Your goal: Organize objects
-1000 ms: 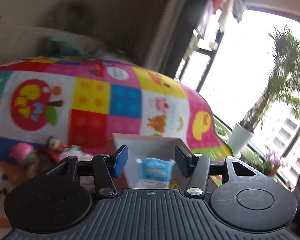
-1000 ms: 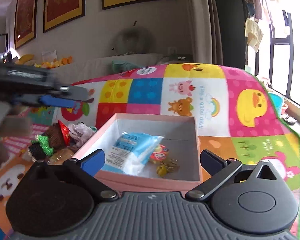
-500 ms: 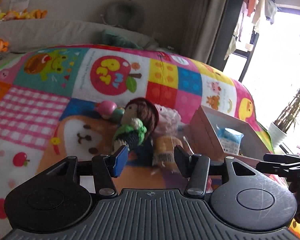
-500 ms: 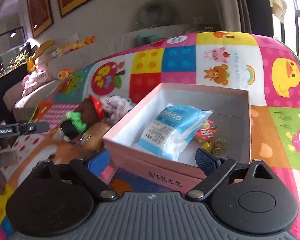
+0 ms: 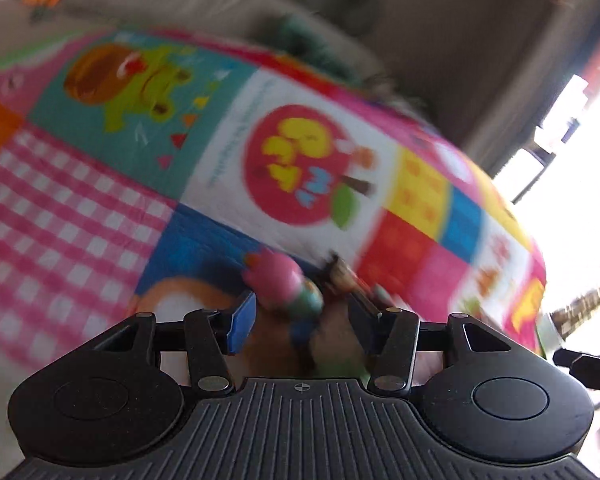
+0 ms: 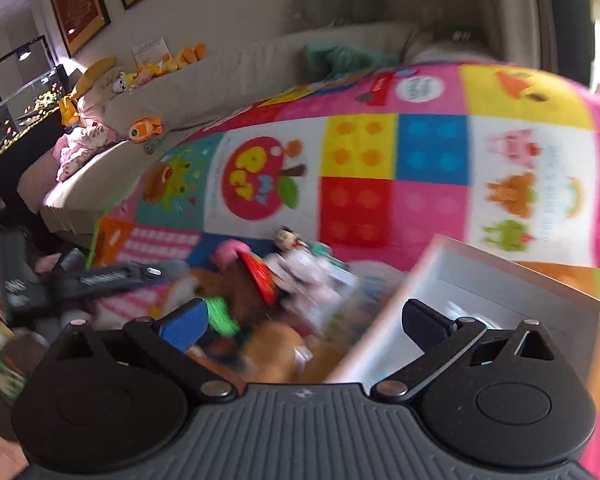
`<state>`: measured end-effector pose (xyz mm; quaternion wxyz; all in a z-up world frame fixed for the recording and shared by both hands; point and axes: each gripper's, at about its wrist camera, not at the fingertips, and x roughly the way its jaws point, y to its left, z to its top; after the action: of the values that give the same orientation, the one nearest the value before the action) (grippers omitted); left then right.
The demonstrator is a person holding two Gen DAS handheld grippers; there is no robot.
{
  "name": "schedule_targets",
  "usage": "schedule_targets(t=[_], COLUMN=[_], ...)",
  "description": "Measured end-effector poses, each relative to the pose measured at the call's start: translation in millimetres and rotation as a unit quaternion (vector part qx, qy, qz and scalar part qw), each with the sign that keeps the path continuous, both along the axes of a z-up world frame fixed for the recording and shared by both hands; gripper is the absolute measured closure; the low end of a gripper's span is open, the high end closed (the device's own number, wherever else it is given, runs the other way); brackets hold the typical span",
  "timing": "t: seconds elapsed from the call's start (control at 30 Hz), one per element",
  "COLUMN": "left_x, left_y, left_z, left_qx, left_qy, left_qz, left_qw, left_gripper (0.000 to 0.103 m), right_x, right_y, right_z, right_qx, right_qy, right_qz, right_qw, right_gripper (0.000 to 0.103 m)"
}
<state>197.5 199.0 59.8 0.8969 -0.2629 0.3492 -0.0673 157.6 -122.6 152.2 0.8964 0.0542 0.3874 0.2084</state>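
Motion blur smears the play mat (image 5: 100,208) and toy pile (image 6: 260,296); both hand-held grippers gape, holding nothing.

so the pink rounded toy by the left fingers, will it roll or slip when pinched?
Likely apt to roll: the pink toy looks rounded and egg-like, lying loose on the play mat. Its surface seems smooth, so the fingers may slip unless centred. It looks rigid rather than floppy, though blur leaves that unsure.
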Motion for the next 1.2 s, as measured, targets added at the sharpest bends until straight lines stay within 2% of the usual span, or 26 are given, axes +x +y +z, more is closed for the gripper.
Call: schedule_targets(t=[0.07,0.1,0.13,0.27,0.4,0.43,0.47,0.57,0.7,0.8,0.9,1.0,1.03,1.1,1.17,1.2], left_x=[26,36,43,58,67,67,65,54,15,-22,-55,-82,-89,-104,-118,-125], left_y=[5,7,8,15,17,18,17,10,-1,-1,4,3,4,2,1,2], left_z=[-10,-15,-19,-30,-40,-43,-45,-50,-58,-63,-68,-69,-67,-65,-59,-54], left_qx=[-0.02,-0.029,-0.035,-0.053,-0.04,-0.045,-0.052,-0.065,-0.075,-0.082,-0.11,-0.126,-0.132,-0.135,-0.135,-0.133], left_qy=[0.011,0.012,0.013,0.005,0.021,0.024,0.026,0.026,0.023,0.007,0.002,0.004,0.005,-0.005,-0.032,-0.049], left_qz=[0.015,0.021,0.026,0.036,0.022,0.013,0.001,-0.04,-0.088,-0.091,-0.078,-0.071,-0.069,-0.062,-0.046,-0.037], left_qw=[0.9996,0.9993,0.9989,0.9979,0.9987,0.9986,0.9983,0.9968,0.993,0.9925,0.9909,0.9894,0.9888,0.9888,0.9892,0.9891], left_gripper=[0.048,0.048,0.048,0.048,0.05,0.051,0.052,0.052,0.052,0.052,0.053,0.053,0.053,0.053,0.053,0.053], right_x=[46,68,89,161,202,207,207,191,145,115,87,60,51,29,-6,-24], right_y=[33,48,61,87,105,105,104,99,93,79,67,63,61,56,39,26], right_z=[-1,-5,-12,-56,-95,-103,-108,-111,-107,-108,-111,-111,-107,-86,-56,-42], right_qx=[-0.013,-0.024,-0.031,-0.011,-0.038,-0.042,-0.037,-0.024,-0.037,-0.005,0.021,0.027,0.022,0.011,0.011,0.012], right_qy=[0.017,0.024,0.036,0.095,0.128,0.138,0.143,0.16,0.153,0.181,0.205,0.203,0.19,0.127,0.044,0.005], right_qz=[-0.013,-0.019,-0.021,-0.043,-0.05,-0.052,-0.049,-0.021,0.009,0.02,0.031,0.043,0.05,0.067,0.08,0.075], right_qw=[1.0,0.999,0.999,0.995,0.99,0.988,0.988,0.987,0.987,0.983,0.978,0.978,0.98,0.99,0.996,0.997], right_gripper=[0.003,0.01,0.017,0.029,0.054,0.059,0.059,0.06,0.059,0.06,0.06,0.06,0.06,0.06,0.051,0.041])
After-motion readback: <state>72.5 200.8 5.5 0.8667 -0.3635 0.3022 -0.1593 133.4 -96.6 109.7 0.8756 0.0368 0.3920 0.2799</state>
